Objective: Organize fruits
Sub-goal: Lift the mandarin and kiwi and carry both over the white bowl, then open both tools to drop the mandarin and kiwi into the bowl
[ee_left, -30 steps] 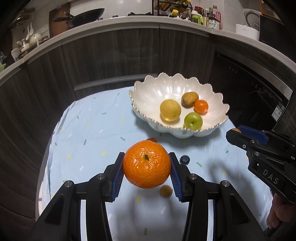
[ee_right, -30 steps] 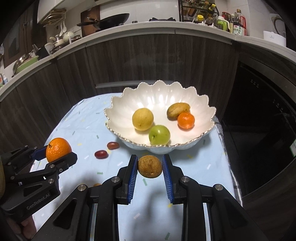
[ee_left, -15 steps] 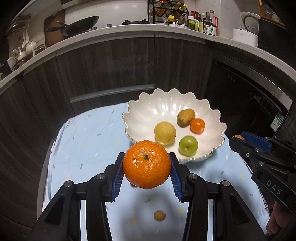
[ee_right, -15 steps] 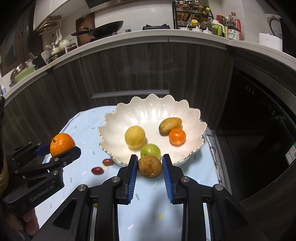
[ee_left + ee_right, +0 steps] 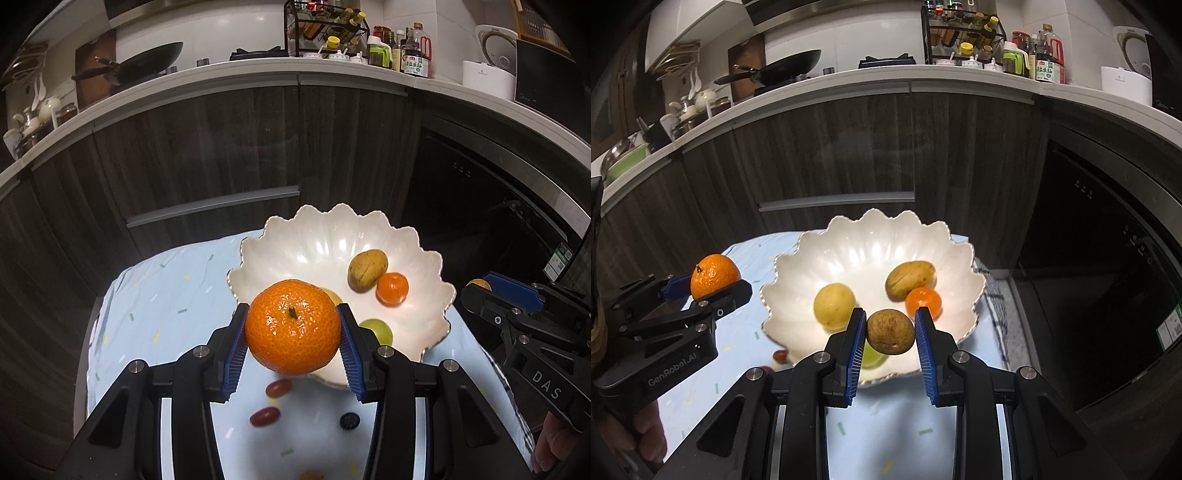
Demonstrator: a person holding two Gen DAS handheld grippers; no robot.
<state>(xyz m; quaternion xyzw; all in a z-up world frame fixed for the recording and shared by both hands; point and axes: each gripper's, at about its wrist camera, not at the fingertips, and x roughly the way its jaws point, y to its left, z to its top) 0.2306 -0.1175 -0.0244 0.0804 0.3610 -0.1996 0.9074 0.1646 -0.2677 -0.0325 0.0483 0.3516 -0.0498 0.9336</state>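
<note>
You're holding a glossy, dimpled orange [image 5: 293, 326] and a matt, rough brown fruit [image 5: 890, 331]. The glazed bowl [image 5: 871, 236] is gleaming on cloth [image 5: 162, 306].

Dim kitchen, lit from overhead. Hot glare on scalloped white bowl [image 5: 871, 258] interior and on orange [image 5: 293, 326] skin. Dark cabinets nearly crushed to black. Strong fisheye bend, black vignette at corners. Motion blur on grapes [image 5: 264, 415] and cloth [image 5: 166, 314] specks. Soft shadow under bowl rim.
</note>
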